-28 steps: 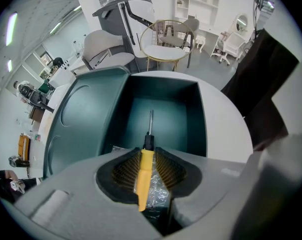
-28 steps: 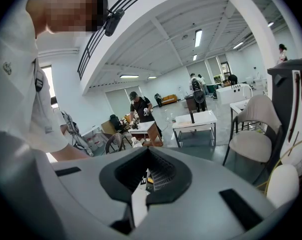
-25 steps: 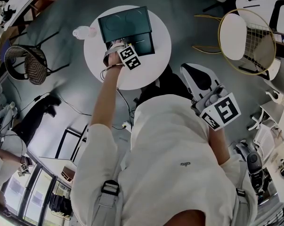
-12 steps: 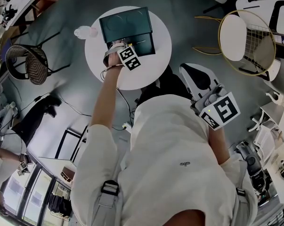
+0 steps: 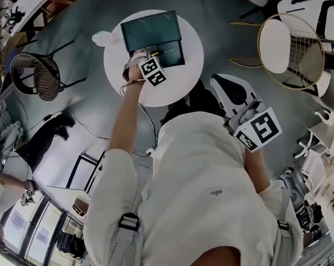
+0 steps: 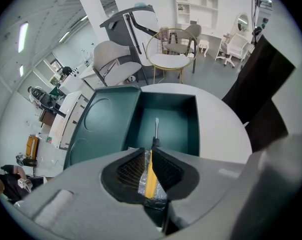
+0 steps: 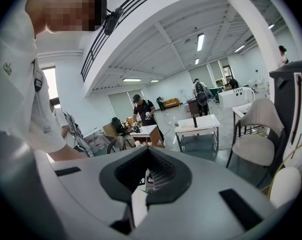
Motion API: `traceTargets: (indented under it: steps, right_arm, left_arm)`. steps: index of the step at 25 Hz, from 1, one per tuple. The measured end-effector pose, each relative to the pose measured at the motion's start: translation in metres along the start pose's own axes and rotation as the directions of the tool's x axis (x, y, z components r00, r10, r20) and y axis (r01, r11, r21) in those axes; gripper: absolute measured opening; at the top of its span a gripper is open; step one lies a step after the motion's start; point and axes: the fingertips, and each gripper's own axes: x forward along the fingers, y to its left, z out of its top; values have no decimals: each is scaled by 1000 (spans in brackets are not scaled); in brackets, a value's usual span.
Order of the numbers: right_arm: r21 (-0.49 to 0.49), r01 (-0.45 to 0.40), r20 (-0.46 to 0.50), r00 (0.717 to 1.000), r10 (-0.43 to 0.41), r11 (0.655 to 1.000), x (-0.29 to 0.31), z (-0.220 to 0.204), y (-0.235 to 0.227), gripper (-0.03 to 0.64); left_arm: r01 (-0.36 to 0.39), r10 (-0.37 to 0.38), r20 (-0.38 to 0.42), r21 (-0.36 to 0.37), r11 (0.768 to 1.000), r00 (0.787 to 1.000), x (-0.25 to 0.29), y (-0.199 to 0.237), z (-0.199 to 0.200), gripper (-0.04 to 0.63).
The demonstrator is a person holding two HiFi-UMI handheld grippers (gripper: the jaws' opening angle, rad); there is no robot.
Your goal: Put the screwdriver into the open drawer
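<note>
A person's left arm reaches straight out over a round white table (image 5: 175, 87), bare forearm extended from a white sleeve. The left gripper (image 6: 152, 146) is clamped on the yellow handle of a screwdriver (image 6: 150, 176). Just ahead of its jaws, the metal shaft pokes out over the open drawer (image 6: 180, 120), pointing away from the gripper. Whether the tip touches the drawer floor cannot be told. To the left of the drawer, beyond the jaws, lies the dark green top of the cabinet (image 6: 101, 129), and farther off stands a gold-framed chair (image 6: 172, 60). The right arm is bent, keeping the right gripper (image 7: 146, 156) close by the chest, away from the table. Its jaws are drawn together with nothing between them.
</note>
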Motion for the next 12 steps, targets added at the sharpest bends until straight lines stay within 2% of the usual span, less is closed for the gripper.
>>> traceTargets:
  steps: [12]
  right_arm:
    - [-17,6,61,998,-5,1000,-7,6,30,6]
  left_arm:
    - [-68,67,52,13,998,996,-39,-3,-2,12]
